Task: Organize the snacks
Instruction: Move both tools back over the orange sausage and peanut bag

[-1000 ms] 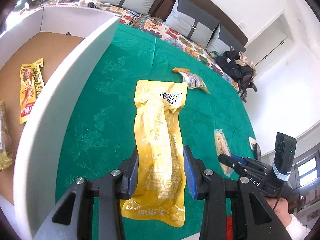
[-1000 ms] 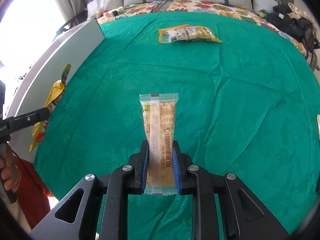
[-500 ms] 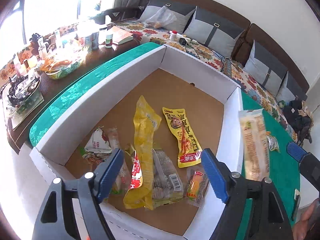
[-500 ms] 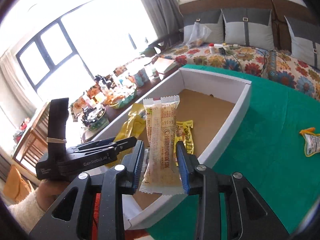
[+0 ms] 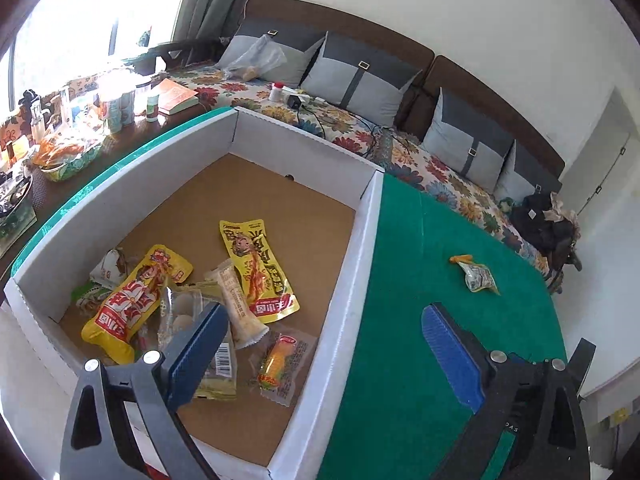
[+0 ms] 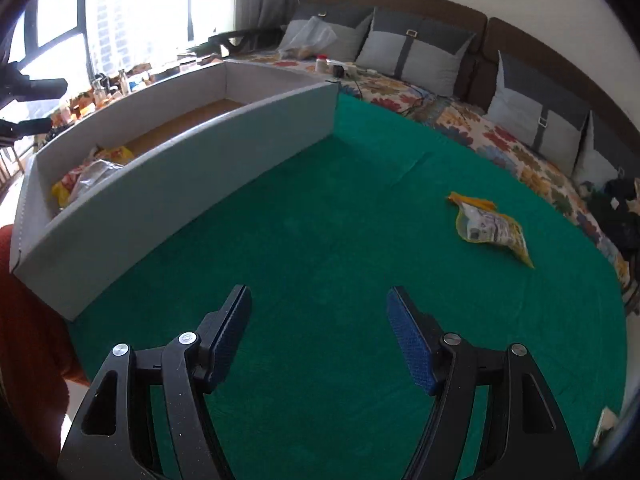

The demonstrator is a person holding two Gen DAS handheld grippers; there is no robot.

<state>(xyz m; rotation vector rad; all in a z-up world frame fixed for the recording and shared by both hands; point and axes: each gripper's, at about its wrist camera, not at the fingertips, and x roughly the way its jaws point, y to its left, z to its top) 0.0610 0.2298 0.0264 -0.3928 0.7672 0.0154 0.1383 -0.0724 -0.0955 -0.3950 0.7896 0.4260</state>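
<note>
Several snack packets lie flat in a loose heap inside the white cardboard box [image 5: 362,240]; one yellow snack pouch [image 6: 490,226] lies alone on the green cloth, well apart from it

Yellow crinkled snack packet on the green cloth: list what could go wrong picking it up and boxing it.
1. The yellow crinkled snack packet lies flat and far from the open right gripper; its fingers may snag the green tablecloth.
2. The white cardboard box has a tall wall; a low carry could hit it.
3. The snacks are piled at the near end; dropping there may stack them higher.
</note>
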